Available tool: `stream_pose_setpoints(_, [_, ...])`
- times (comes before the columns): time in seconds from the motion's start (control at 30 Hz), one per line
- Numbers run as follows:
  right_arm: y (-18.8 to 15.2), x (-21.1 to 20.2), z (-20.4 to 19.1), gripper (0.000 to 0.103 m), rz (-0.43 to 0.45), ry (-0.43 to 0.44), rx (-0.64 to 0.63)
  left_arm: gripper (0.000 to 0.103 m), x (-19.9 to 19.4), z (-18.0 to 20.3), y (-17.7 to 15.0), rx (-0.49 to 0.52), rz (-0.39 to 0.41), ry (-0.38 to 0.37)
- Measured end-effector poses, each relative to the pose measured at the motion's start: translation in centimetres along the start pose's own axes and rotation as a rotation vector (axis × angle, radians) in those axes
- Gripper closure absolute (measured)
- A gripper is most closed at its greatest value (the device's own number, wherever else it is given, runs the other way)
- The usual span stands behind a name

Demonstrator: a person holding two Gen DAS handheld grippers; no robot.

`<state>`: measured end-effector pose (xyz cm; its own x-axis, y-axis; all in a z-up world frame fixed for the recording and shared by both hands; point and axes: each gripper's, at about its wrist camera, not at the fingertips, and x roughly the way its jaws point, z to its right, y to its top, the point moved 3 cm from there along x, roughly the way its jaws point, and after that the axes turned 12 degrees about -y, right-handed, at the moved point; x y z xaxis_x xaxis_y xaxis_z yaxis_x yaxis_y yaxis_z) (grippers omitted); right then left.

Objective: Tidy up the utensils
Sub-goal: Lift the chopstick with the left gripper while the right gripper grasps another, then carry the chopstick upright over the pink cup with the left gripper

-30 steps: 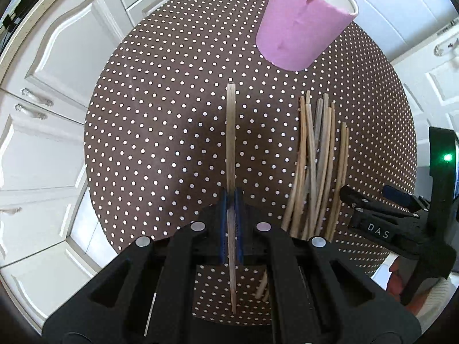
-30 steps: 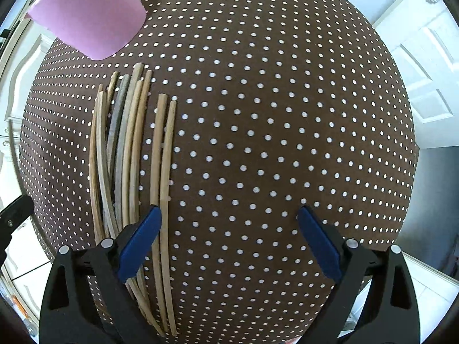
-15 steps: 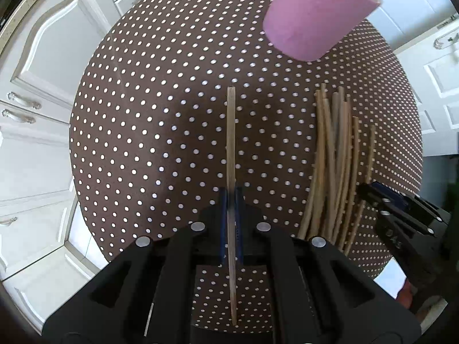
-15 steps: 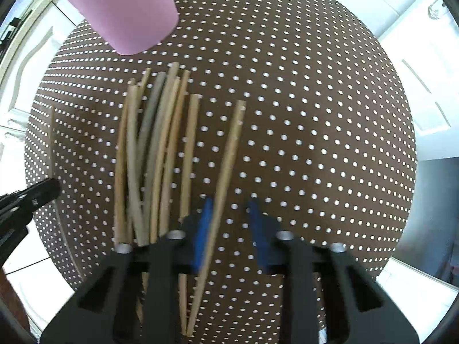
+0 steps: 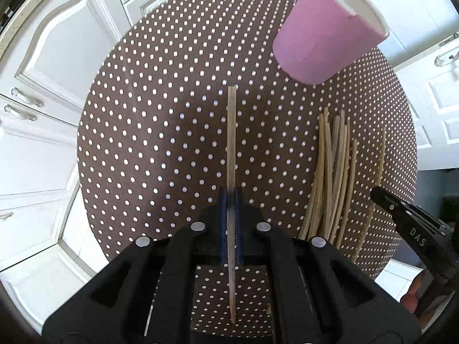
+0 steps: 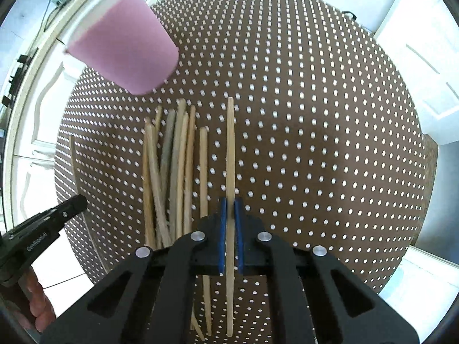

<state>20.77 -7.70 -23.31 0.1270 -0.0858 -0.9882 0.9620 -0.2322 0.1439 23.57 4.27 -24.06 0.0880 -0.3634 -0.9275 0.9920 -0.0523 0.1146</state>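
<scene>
My left gripper [image 5: 231,197] is shut on a single wooden chopstick [image 5: 231,143], held above the round brown polka-dot table [image 5: 149,132]. My right gripper [image 6: 229,203] is shut on another chopstick [image 6: 230,149], lifted off the table. A pile of several chopsticks [image 5: 332,172] lies on the table, right of the left gripper; in the right wrist view the pile [image 6: 172,166] is left of the held stick. A pink paper cup [image 5: 327,28] stands at the table's far side, also seen as the cup [image 6: 123,43] from the right wrist.
White cabinet doors with handles [image 5: 25,106] surround the table on the left and far side. More white cabinets [image 6: 416,43] stand to the right. A person's fingers [image 6: 37,304] show under the left gripper body. Pale floor tiles lie below the table's near edge.
My right gripper closed from wide open onto one chopstick at the pile's right edge and lifted it. My left gripper drifted sideways, still holding its chopstick.
</scene>
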Motion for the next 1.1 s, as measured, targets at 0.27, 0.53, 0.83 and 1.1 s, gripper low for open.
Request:
stream_pose_setpoints(0.27, [3.9, -6.4, 1.0, 0.098, 0.124, 0.033, -0.034, 0.097, -4.1, 0.8, 1.4, 0.002, 0.123, 0.047])
stream_pose_setpoints(0.53, [5.0, -9.6, 3.9, 0.098, 0.231, 0.079, -0.070, 0.097, -7.3, 2.9, 0.3, -0.018, 0.225, 0.059])
stream_pose_setpoints(0.83, [5.6, -10.9, 3.8, 0.098, 0.317, 0.129, -0.090, 0.097, -9.3, 5.5, 0.1, 0.018, 0.325, 0.101])
stream_pose_setpoints(1.1, [7.4, -13.4, 3.2, 0.098, 0.420, 0.183, -0.099, 0.097, -12.0, 6.8, 0.6, 0.024, 0.402, 0.120])
